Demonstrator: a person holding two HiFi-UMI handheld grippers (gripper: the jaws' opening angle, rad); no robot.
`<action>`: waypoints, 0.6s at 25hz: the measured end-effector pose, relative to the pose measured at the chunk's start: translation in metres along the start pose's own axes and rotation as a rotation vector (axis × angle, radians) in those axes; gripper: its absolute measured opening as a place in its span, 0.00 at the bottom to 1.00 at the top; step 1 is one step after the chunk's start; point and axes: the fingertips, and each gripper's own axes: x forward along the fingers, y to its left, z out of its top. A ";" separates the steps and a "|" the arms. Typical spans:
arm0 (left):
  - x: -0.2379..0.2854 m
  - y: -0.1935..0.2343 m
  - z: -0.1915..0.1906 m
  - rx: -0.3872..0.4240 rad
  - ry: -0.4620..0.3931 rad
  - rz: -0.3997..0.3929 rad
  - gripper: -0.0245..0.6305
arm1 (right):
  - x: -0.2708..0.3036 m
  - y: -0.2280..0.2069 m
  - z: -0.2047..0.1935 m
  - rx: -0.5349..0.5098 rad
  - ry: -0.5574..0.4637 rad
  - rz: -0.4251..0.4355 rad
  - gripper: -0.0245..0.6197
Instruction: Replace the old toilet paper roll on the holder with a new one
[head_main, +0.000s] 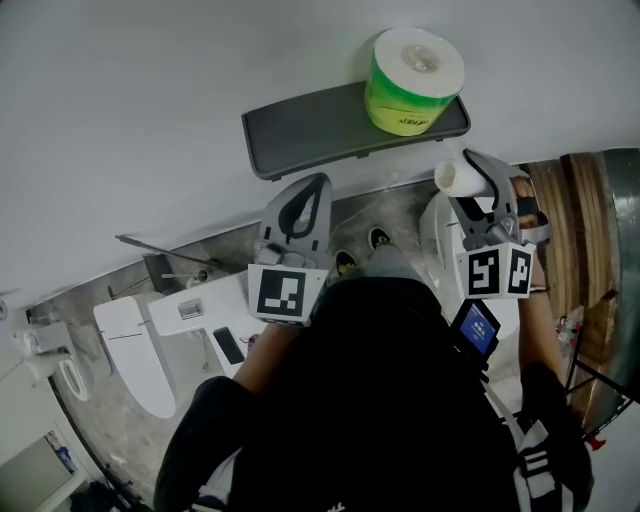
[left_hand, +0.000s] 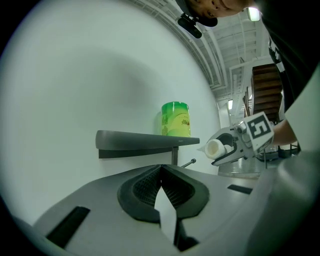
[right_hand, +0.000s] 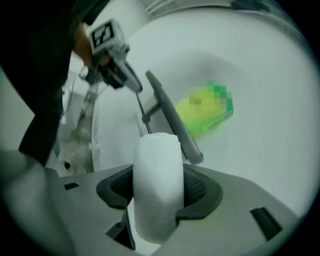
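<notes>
Right gripper (head_main: 472, 182) clamps a slim white toilet paper roll (right_hand: 156, 185) near the right end of the grey holder shelf (head_main: 300, 130). Left gripper (head_main: 305, 200) has its jaws together and empty. A green-wrapped new roll (head_main: 412, 80) stands upright on that shelf.

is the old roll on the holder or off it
Off. The right gripper holds the roll away from the holder; its bar is bare.

Bathroom: toilet (head_main: 133, 352), wall TP holder (head_main: 300, 130) w/ shelf.
</notes>
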 end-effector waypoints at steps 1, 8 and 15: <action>-0.001 0.001 0.002 -0.002 -0.001 0.008 0.07 | -0.006 0.005 0.024 0.061 -0.090 0.069 0.42; -0.020 0.017 0.008 -0.004 -0.003 0.092 0.07 | -0.044 -0.023 0.193 0.530 -0.741 0.341 0.42; -0.045 0.036 0.008 0.005 0.011 0.183 0.07 | 0.001 -0.096 0.252 0.889 -0.911 0.231 0.42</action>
